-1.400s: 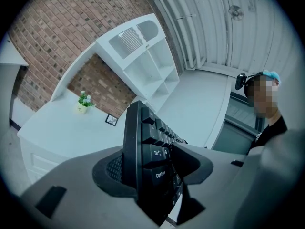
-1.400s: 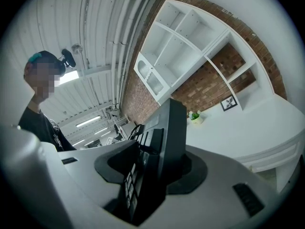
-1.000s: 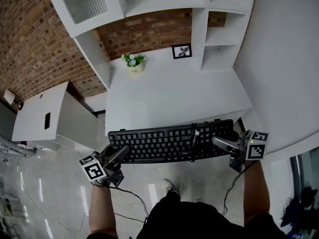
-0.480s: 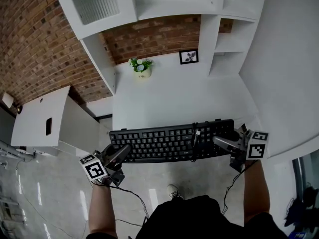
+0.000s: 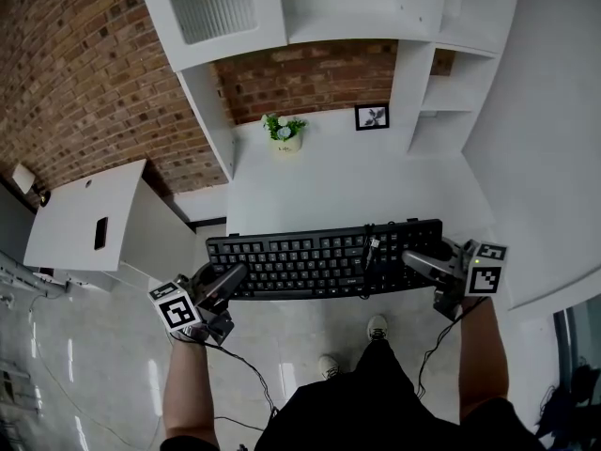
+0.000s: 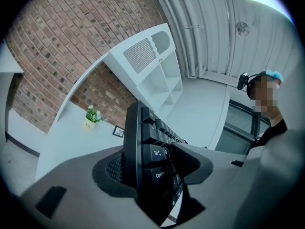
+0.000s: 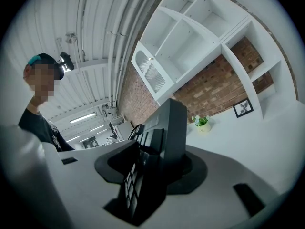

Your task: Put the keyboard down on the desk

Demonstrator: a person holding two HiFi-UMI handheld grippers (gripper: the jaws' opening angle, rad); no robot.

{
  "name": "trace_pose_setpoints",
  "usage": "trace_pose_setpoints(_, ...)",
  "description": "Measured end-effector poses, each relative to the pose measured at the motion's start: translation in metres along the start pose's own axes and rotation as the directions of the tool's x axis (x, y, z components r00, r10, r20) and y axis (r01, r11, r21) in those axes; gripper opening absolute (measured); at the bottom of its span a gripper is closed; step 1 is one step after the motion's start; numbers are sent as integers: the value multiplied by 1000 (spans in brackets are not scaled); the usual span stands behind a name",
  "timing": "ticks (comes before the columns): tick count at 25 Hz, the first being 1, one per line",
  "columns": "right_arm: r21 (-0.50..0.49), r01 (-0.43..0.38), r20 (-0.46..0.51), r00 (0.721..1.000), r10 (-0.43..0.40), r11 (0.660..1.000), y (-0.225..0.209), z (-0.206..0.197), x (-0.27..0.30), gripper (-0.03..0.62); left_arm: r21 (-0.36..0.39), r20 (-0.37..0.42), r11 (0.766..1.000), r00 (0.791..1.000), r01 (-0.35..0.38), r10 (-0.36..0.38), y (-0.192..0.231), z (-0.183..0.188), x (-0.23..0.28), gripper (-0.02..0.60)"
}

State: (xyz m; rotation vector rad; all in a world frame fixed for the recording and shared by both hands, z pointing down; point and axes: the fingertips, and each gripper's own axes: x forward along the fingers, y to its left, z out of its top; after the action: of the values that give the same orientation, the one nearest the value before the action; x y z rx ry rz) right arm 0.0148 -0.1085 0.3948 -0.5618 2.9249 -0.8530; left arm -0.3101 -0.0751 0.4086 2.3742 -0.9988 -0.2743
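Though seemingly level, keyboard left-to-right.

Light was bright and even. The white surface and shelves were almost washed out, with soft shadow under them on the brick wall. The glossy floor carried pale streaks of glare. Both gripper views bulged like fisheyes, black at the corners; strip lights glowed in the right one, and the near end of the keyboard was soft.

Shelf unit cut by top edge, framed picture too small to read (plant pot label too)
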Motion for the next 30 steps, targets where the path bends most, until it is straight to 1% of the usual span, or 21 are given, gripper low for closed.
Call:
trace_pose_setpoints(4,-6,-5,3,1000,5,1000,-3,6,5,196,6,6,1000,1000,-3,3,3,6,2,256)
trace_pose_setpoints(8,-1,-12,-5,1000,12,1000,-15,11,12,196,9,7,1000,1000,-8,8,12,12,10,256)
trace_pose_setpoints(16,20,-18,-10,1000,18,1000,-62,29,33,198,8,-2,1000,1000,-24,24,45,27,45,256)
trace_pose_setpoints(21,60,-11,-37,999,13,998,-90,50,45,198,-26,-19,999,999,-44,44,64,41,72,256)
trace_pose_setpoints(24,77,-11,-51,999,15,997,-116,60,54,198,-44,-23,997,998,-57,56,81,45,92,256)
trace_pose_setpoints(26,85,-17,-57,998,22,996,-142,62,63,198,-47,-25,997,997,-69,68,99,46,108,256)
trace_pose_setpoints(30,116,-50,-76,995,59,992,-225,68,98,199,-49,-30,991,992,-121,120,158,46,155,256)
